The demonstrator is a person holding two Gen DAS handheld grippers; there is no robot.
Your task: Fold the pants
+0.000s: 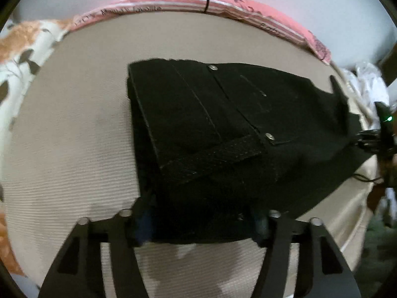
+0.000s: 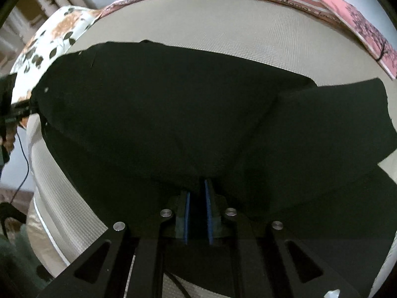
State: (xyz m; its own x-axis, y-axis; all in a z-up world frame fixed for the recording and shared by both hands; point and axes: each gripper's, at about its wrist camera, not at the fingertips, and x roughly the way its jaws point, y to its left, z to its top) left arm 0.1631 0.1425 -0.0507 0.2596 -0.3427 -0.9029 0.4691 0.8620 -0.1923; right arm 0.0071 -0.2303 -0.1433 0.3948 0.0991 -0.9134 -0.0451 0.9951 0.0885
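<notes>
At the far left of the left wrist view a white cloth printed with orange flowers and dark leaves (image 1: 17, 49) bunches at the edge of a beige ribbed mattress (image 1: 69, 136). Further right, across the middle of that surface, lie the black denim pants (image 1: 211, 129), waistband end up: two metal rivets (image 1: 213, 67), a belt loop and pocket stitching show on the top layer, with another layer folded beneath. Behind them runs a pink striped sheet with black tree prints and lettering (image 1: 223, 2). The near hem of the pants sits between the fingers of the left gripper (image 1: 202, 226), whose blue-padded fingers (image 1: 146, 226) stand wide apart on either side of the cloth; I cannot tell whether they press on it. At the right edge the other gripper's dark body with a green light appears, touching the far corner of the pants.

In the right wrist view, the floral cloth (image 2: 57, 32) lies upper left, the mattress (image 2: 223, 24) spreads behind, and the pink sheet (image 2: 310, 2) curves along the top right. The pants (image 2: 173, 114) fill the centre, draped and lifted in soft folds. The right gripper (image 2: 197, 213) has its blue pads (image 2: 186, 218) drawn close together, pinching a fold of the black fabric between them.
</notes>
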